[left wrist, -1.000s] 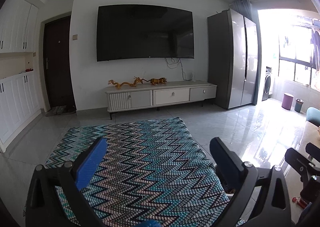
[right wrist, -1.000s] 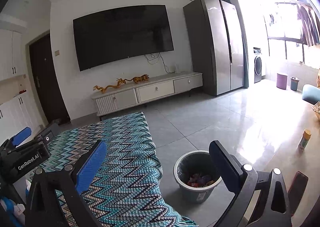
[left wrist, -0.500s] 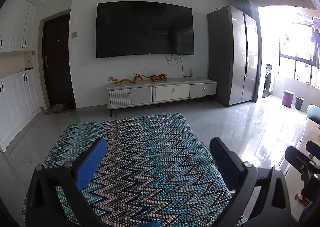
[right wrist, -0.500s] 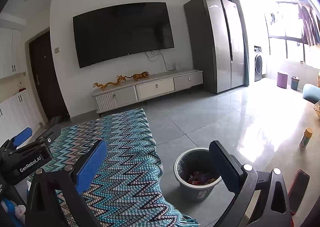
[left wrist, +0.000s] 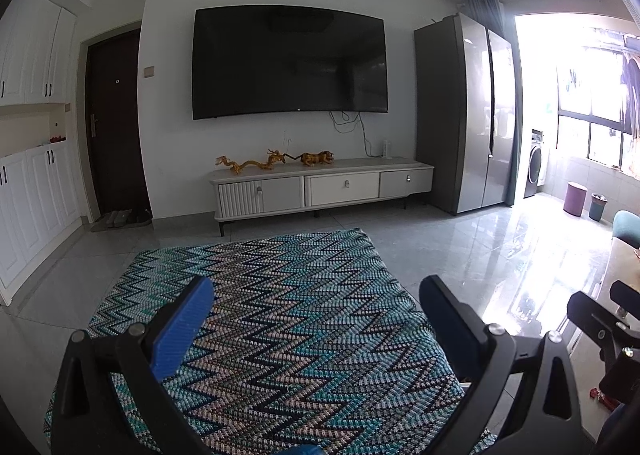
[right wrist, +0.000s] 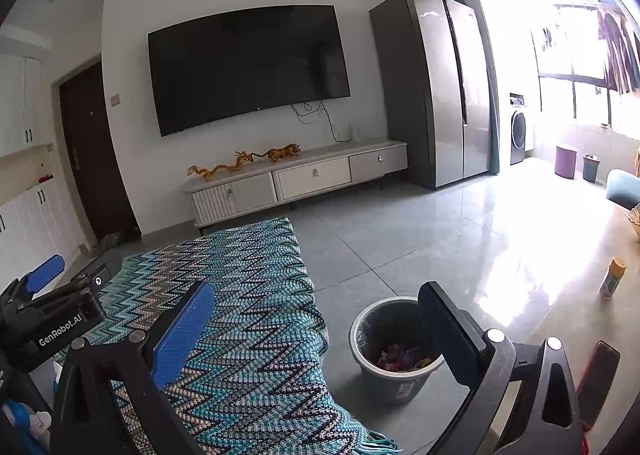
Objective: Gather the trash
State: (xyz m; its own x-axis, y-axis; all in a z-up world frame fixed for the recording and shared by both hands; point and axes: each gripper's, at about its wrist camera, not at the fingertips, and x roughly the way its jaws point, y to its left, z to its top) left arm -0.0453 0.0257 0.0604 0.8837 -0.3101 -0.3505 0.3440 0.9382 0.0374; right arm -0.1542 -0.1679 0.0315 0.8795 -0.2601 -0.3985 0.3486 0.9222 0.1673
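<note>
A grey trash bin (right wrist: 394, 371) with colourful wrappers inside stands on the floor just right of the zigzag rug (right wrist: 248, 319). My right gripper (right wrist: 316, 319) hangs open and empty above the rug's edge, its right finger overlapping the bin. My left gripper (left wrist: 316, 319) is open and empty too, raised over the rug (left wrist: 280, 315). The left gripper (right wrist: 52, 303) also shows at the left edge of the right wrist view. A small red scrap (left wrist: 600, 395) lies at the lower right in the left wrist view. The bin is hidden in that view.
A TV cabinet (left wrist: 320, 187) stands under a wall-mounted TV, a tall fridge (left wrist: 468, 115) to its right. A table edge (right wrist: 580, 319) at right carries a small bottle (right wrist: 612, 277) and a dark phone (right wrist: 598, 379). Two small bins (left wrist: 586, 201) stand by the window.
Both views have tilted upward a little, so the TV and cabinet sit lower in frame. The grippers stay open and nothing was picked up.
</note>
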